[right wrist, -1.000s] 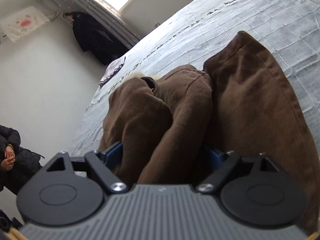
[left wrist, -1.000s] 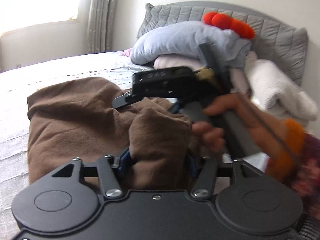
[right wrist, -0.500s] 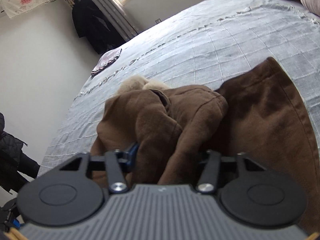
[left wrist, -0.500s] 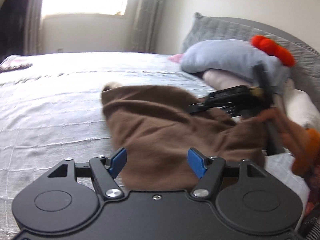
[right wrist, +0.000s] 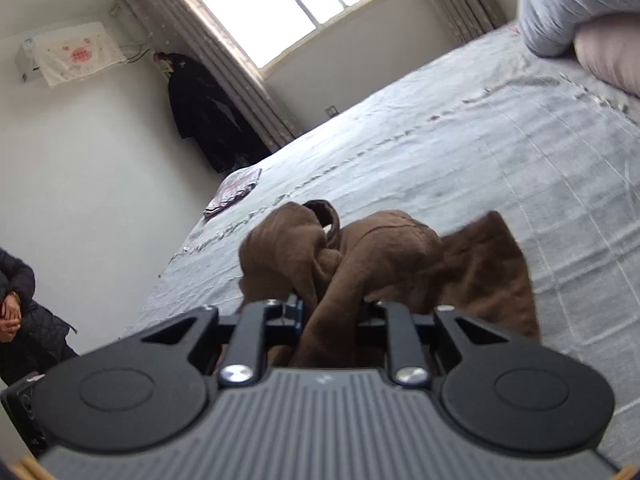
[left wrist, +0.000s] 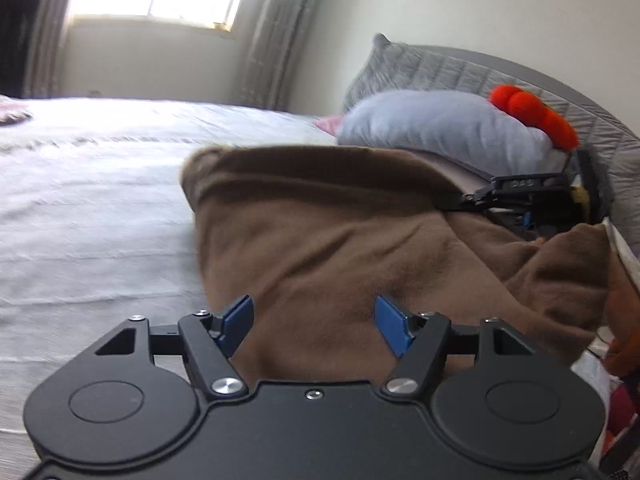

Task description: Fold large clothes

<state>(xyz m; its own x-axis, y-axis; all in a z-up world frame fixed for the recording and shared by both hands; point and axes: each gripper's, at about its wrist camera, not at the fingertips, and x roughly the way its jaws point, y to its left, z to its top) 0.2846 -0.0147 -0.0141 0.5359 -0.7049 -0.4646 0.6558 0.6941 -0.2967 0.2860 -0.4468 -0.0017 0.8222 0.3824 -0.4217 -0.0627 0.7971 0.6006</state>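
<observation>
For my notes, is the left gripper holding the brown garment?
No: the left gripper stands open, blue pads clear of the brown garment.

Right gripper (right wrist: 330, 314) jaws closing on bunched brown garment (right wrist: 384, 264), lifted over grey bedspread (right wrist: 500, 152).

Brown garment (left wrist: 344, 240): one
Grippers: two, left gripper (left wrist: 314, 322) and right gripper (right wrist: 332, 312)
Bed (right wrist: 480, 168): one
Pillows (left wrist: 432, 124): two
Window (right wrist: 288, 4): one
</observation>
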